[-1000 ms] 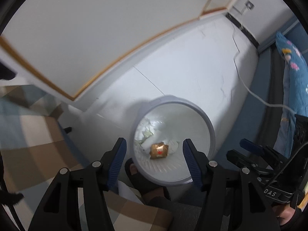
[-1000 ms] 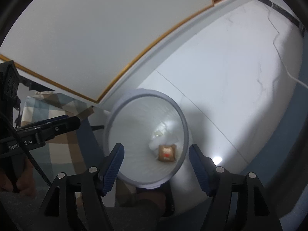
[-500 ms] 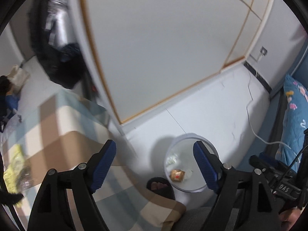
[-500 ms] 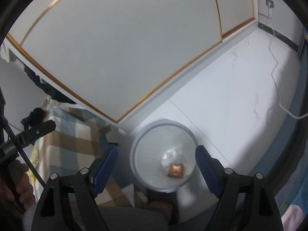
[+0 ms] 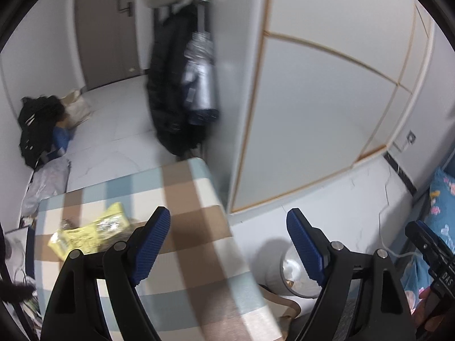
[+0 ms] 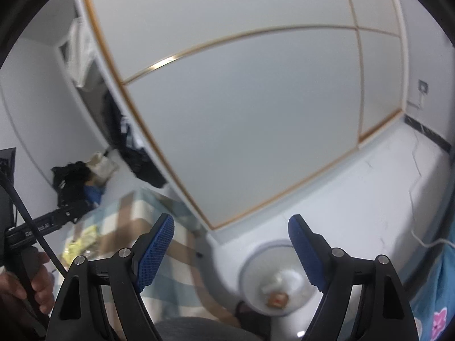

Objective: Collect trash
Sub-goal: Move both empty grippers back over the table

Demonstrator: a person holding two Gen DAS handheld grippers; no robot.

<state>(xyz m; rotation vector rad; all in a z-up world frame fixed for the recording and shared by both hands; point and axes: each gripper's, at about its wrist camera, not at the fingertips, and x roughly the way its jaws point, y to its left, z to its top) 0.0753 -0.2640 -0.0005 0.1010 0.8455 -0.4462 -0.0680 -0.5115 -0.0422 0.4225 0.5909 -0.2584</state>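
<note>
A white trash bin point(image 6: 256, 258) stands on the floor, holding a brown wrapper point(image 6: 277, 298) and white paper scraps. My right gripper point(image 6: 231, 251) hangs high above it, open, with nothing between its blue pads. My left gripper point(image 5: 229, 244) is also open and empty, over the edge of a checked tablecloth point(image 5: 193, 255). A crumpled yellow wrapper point(image 5: 91, 233) lies on that cloth, left of the left gripper. In the left wrist view the bin point(image 5: 287, 267) is partly hidden behind the right finger. The yellow wrapper point(image 6: 79, 241) shows blurred in the right wrist view.
White wardrobe doors point(image 5: 327, 99) with gold trim stand behind the bin. Dark coats point(image 5: 176, 91) hang by the doorway, and black bags point(image 5: 39, 125) lie on the far floor. A white cable point(image 5: 384, 221) runs along the floor. Blue bedding point(image 5: 440, 204) sits at the right.
Both grippers have risen and tipped up away from the bin, which now looks small and low. Their jaws stand wider. The table with the yellow wrapper has come into view.
</note>
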